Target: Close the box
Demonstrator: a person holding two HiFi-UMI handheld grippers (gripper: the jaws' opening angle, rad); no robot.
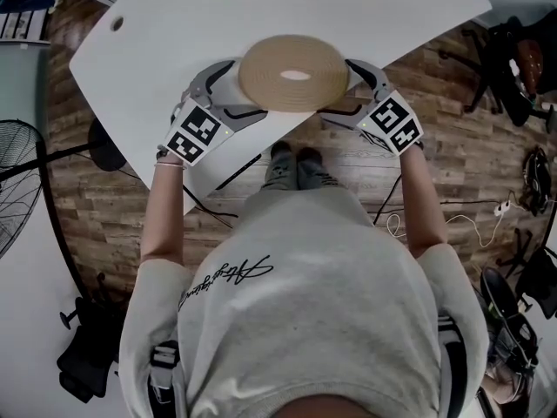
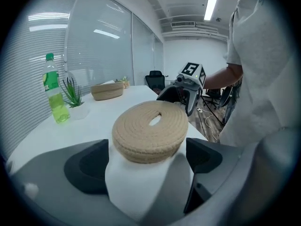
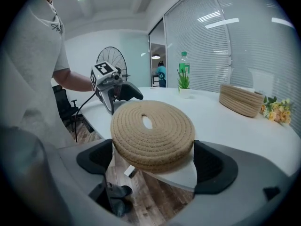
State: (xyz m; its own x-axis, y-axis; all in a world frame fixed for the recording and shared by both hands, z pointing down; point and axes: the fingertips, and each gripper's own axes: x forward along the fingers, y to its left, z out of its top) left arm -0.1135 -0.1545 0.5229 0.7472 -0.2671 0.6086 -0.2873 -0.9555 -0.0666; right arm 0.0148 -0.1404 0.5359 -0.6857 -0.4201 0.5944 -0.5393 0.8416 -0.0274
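A round lid of coiled tan rope (image 1: pixel 294 72) with an oval hole in its middle lies at the near edge of the white table (image 1: pixel 392 16). My left gripper (image 1: pixel 233 91) stands at its left rim and my right gripper (image 1: pixel 352 90) at its right rim. In the left gripper view the lid (image 2: pixel 149 131) fills the middle, its near rim level with my left gripper (image 2: pixel 146 166); the dark pads stand wide, apart from the rope. The right gripper view shows the same: lid (image 3: pixel 153 128) ahead, right gripper (image 3: pixel 153 165) open. An open woven basket (image 3: pixel 240 100) stands farther along the table.
In the left gripper view, a green bottle (image 2: pixel 54 91) and a small potted plant (image 2: pixel 73 95) stand by the glass wall, with the basket (image 2: pixel 107 91) beyond. Flowers (image 3: pixel 275 109) lie near the basket. A floor fan (image 1: pixel 17 181) and cables (image 1: pixel 470 220) are on the wooden floor.
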